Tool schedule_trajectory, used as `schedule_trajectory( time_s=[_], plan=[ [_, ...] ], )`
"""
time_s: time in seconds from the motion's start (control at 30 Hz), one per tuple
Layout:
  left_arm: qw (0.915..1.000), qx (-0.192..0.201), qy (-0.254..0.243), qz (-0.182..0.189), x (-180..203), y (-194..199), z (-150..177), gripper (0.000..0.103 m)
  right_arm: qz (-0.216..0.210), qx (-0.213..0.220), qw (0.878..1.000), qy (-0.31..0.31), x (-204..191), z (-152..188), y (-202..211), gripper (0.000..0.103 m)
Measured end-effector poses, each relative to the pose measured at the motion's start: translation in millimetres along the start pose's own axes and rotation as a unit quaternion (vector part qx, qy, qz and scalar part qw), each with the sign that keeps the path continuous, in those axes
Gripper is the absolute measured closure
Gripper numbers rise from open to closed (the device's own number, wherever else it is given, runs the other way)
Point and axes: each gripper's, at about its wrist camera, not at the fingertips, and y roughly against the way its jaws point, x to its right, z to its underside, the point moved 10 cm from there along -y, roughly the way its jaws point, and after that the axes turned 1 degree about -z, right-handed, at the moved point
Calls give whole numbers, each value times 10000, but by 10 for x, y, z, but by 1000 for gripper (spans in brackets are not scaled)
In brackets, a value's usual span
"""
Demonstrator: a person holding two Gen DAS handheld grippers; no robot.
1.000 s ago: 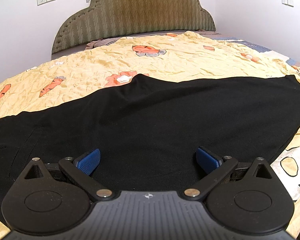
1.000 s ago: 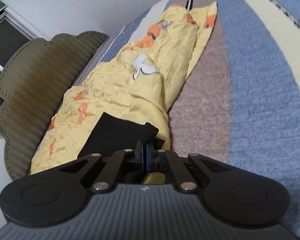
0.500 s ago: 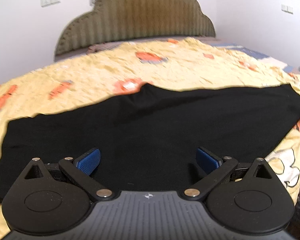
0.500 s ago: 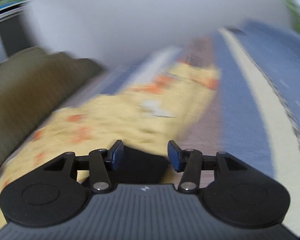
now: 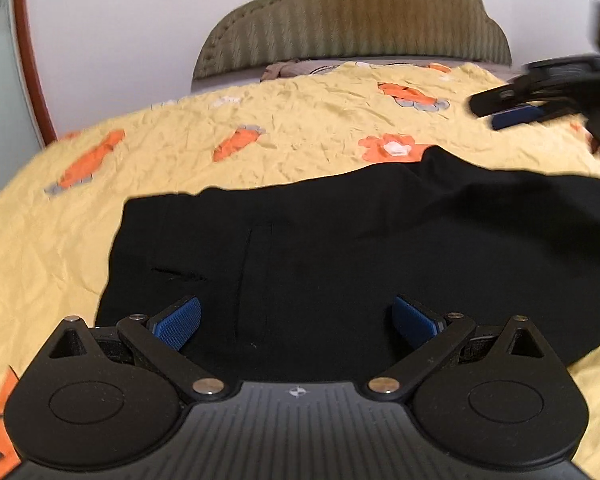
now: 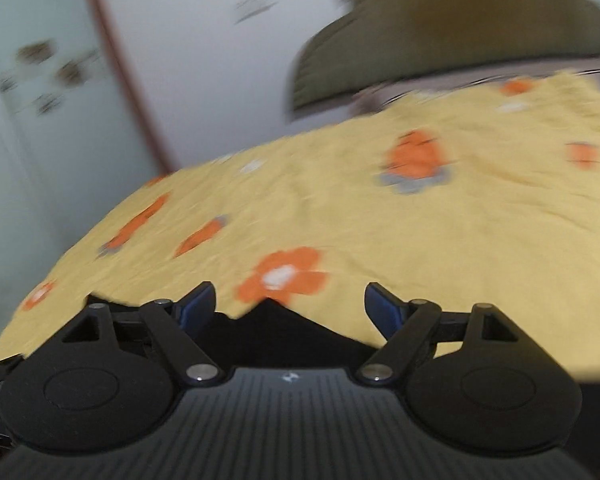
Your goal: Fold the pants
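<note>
Black pants [image 5: 340, 256] lie flat across the yellow bedspread, waist end at the left with a pocket slit and seam showing. My left gripper [image 5: 296, 322] is open and empty, low over the waist end of the pants. My right gripper [image 6: 290, 306] is open and empty, above the far edge of the pants [image 6: 284, 332]. It also shows at the upper right of the left wrist view [image 5: 516, 114], blurred, above the bedspread beyond the pants. The right wrist view is motion-blurred.
The yellow bedspread [image 5: 284, 140] with orange carrot and flower prints covers the bed. An olive padded headboard [image 5: 352, 16] stands at the back against a white wall. A door or panel with a red-brown frame [image 5: 28, 60] is at the left.
My right gripper opened, letting go of the pant cuff, and swung over the bed to face the headboard. My left gripper shifted left toward the waist end, staying open.
</note>
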Motion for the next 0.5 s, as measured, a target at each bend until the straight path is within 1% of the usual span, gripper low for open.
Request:
schedule_trajectory(
  time_s=[0.03, 0.07, 0.1, 0.13, 0.17, 0.2, 0.23, 0.3, 0.33, 0.4, 0.43, 0.47, 0.5],
  plan=[
    [10000, 58, -60, -22, 15, 27, -18, 0, -261, -219, 9993, 172, -30, -11, -121, 29],
    [9999, 115, -114, -8, 40, 44, -55, 0, -371, -415, 9977, 389, -45, -8, -220, 34],
    [9997, 179, -135, 42, 73, 56, -113, 0, -391, -590, 9956, 617, -83, 9, -311, 37],
    [9996, 229, -139, 102, 115, 91, -147, 0, -418, -737, 9930, 825, -93, 25, -381, 42],
    [9993, 276, -137, 194, 166, 95, -211, 0, -517, -836, 9903, 986, -107, 37, -421, 49],
    [9989, 310, -129, 315, 227, 93, -272, 0, -642, -931, 9872, 1121, -124, 54, -460, 52],
    [9985, 320, -113, 436, 294, 73, -329, 0, -724, -999, 9849, 1215, -140, 75, -475, 55],
    [9978, 286, -53, 588, 416, -17, -416, 0, -953, -1190, 9801, 1268, -165, 84, -549, 55],
    [9977, 254, -38, 633, 468, -69, -435, 0, -1082, -1280, 9779, 1252, -168, 101, -567, 55],
    [9978, 226, -51, 622, 557, -172, -459, 0, -1159, -1427, 9744, 1298, -157, 133, -631, 55],
    [9980, 225, -81, 581, 588, -202, -447, 0, -1202, -1516, 9720, 1335, -159, 149, -665, 58],
    [9983, 213, -118, 538, 613, -239, -442, 0, -1248, -1592, 9695, 1386, -167, 160, -701, 67],
    [9985, 184, -162, 490, 626, -276, -433, 0, -1273, -1659, 9674, 1429, -178, 170, -735, 72]
  ],
)
